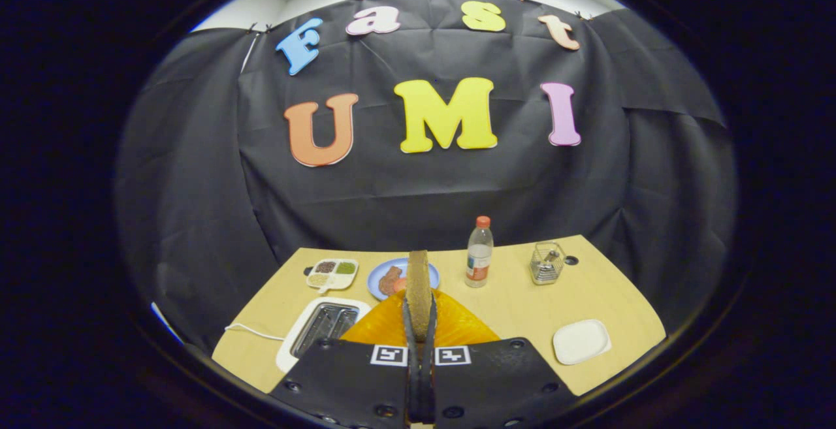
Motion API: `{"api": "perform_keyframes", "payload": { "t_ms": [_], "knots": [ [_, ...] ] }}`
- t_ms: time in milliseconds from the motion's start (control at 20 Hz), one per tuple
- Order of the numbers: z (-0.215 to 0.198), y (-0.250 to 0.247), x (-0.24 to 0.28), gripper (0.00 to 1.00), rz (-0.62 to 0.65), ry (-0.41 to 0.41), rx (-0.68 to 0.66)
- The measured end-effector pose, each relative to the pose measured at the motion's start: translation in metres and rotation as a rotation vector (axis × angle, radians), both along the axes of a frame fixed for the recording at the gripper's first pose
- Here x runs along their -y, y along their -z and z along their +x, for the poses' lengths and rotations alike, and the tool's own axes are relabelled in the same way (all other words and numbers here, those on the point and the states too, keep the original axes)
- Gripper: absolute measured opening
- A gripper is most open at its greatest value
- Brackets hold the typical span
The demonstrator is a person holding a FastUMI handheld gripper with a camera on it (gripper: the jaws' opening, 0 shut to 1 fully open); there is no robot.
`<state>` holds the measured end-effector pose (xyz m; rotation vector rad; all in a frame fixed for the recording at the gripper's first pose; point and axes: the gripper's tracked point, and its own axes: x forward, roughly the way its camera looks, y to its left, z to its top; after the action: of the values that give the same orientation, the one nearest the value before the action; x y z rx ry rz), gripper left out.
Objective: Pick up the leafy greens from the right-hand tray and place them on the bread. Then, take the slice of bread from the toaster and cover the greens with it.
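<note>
the bread slice is held edge-up, clamped between the jaws above the orange plate, ready for covering the greens.

Upright bread slice between closed tongs, above toaster.

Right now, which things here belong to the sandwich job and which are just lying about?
Job: bread slice clamped upright in the gripper; toaster; white tray.
Lying about: water bottle; wire basket; compartment dish; blue plate; orange wrapper.
</note>
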<state>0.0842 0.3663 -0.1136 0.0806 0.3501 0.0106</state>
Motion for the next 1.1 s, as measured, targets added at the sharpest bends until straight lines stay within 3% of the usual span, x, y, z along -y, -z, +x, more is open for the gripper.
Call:
{"api": "perform_keyframes", "payload": {
  "t_ms": [200,550,1100],
  "knots": [
    [0.004,0.048,0.023,0.01,0.041,0.014,-0.066],
    [0.015,0.13,0.017,0.01,0.148,-0.02,-0.186],
    [0.009,0.182,0.043,0.01,0.211,-0.042,-0.26]
  ]
}}
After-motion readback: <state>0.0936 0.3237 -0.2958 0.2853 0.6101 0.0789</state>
